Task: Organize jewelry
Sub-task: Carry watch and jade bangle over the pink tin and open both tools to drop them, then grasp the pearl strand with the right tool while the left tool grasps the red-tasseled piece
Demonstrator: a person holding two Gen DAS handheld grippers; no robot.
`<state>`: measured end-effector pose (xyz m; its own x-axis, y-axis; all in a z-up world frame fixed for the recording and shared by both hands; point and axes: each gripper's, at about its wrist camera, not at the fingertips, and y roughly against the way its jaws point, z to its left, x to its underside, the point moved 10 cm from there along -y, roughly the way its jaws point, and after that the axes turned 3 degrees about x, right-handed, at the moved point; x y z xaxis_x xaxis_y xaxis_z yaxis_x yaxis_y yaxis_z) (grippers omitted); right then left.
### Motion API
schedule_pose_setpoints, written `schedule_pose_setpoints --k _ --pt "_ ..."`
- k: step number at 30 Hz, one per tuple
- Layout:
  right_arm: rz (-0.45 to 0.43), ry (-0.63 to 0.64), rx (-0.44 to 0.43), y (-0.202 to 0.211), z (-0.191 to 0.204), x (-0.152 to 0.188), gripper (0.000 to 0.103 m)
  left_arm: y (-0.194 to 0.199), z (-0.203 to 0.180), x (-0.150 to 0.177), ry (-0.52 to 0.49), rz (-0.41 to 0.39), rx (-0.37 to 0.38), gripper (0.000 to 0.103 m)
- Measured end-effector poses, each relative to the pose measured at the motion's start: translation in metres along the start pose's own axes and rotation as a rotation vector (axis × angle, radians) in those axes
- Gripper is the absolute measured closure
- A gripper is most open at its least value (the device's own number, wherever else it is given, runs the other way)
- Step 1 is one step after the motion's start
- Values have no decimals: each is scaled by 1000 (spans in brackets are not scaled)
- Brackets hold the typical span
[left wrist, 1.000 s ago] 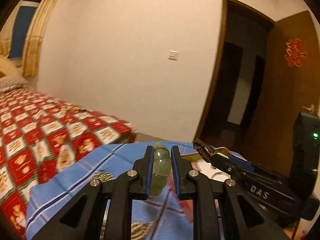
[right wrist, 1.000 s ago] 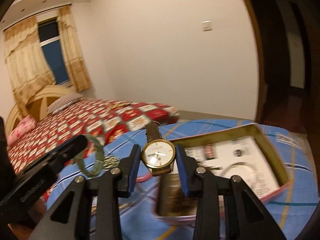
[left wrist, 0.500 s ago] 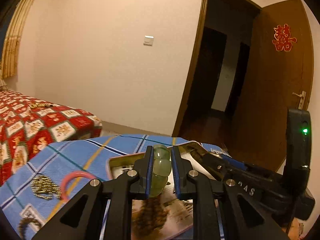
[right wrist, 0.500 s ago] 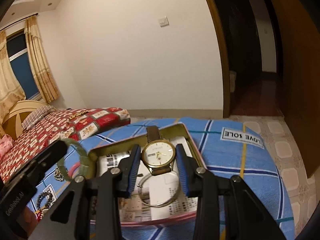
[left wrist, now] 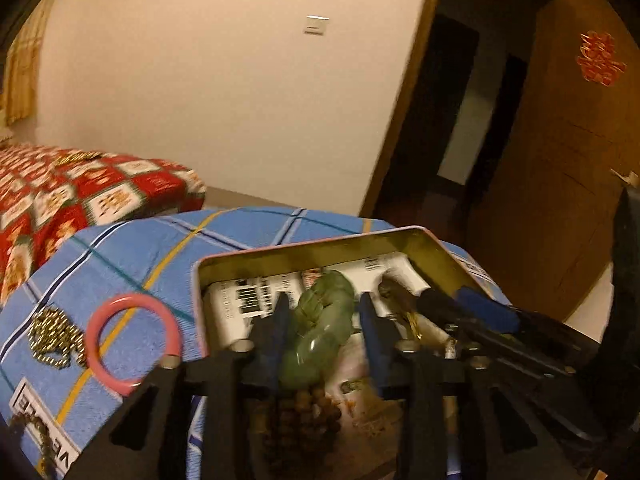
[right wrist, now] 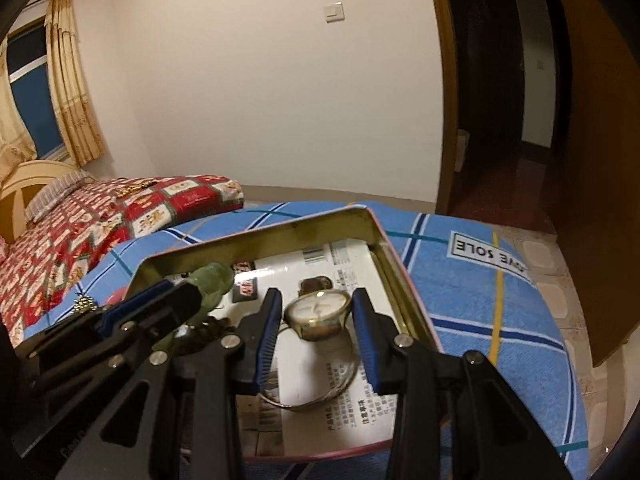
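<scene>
An open tin box (left wrist: 304,249) (right wrist: 396,264), lined with printed paper, sits on a blue plaid cloth. My left gripper (left wrist: 322,322) is over the box; its jaws stand apart with a green jade bangle (left wrist: 320,326) (right wrist: 212,280) between them, blurred. My right gripper (right wrist: 316,316) is over the box too, its jaws opened around a gold watch (right wrist: 318,312) with a brown strap, small gaps either side. A thin silver bangle (right wrist: 320,396) and brown beads (left wrist: 304,408) lie in the box.
On the cloth (left wrist: 132,248) left of the box lie a pink bangle (left wrist: 130,338), a gold chain (left wrist: 52,336) and dark beads (left wrist: 28,432). A red patterned bed (right wrist: 92,216) is at left. A doorway and wooden door (left wrist: 560,160) are at right.
Both grippers moved down into the tin box. Both jaws have spread: the left around the jade bangle, the right around the watch, which has tilted and dropped lower.
</scene>
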<state>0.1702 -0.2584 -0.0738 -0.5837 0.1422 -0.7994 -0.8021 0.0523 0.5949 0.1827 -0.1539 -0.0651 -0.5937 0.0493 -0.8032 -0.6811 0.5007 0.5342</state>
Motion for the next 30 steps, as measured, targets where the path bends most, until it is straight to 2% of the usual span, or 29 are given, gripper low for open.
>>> schedule_pose_setpoints --k 2,4,6,7,9,12,16,22,30 --pt "0 -17 14 0 -6 0 50 4 9 0 47 -10 6 36" --pt "-36 -58 -3 8 -12 -5 44 11 12 0 76 -17 24 34" --pt "-101 -104 5 21 -22 -14 37 21 12 2 65 -33 11 34" --pt "-140 -126 37 29 -31 -19 31 30 13 3 50 -55 -16 34" --pt "-196 -174 97 41 -48 -25 27 45 14 4 17 -100 -61 34" --pt "-226 -282 134 50 -75 -24 27 68 17 6 -13 -157 -113 34" --pt "-189 -360 121 44 -90 -16 27 87 26 15 -10 -187 -169 34" --pt "-178 -338 152 46 -81 -9 27 92 32 31 -28 -151 -217 34" --pt "-147 -328 168 55 -63 11 27 99 34 37 -42 -147 -221 34"
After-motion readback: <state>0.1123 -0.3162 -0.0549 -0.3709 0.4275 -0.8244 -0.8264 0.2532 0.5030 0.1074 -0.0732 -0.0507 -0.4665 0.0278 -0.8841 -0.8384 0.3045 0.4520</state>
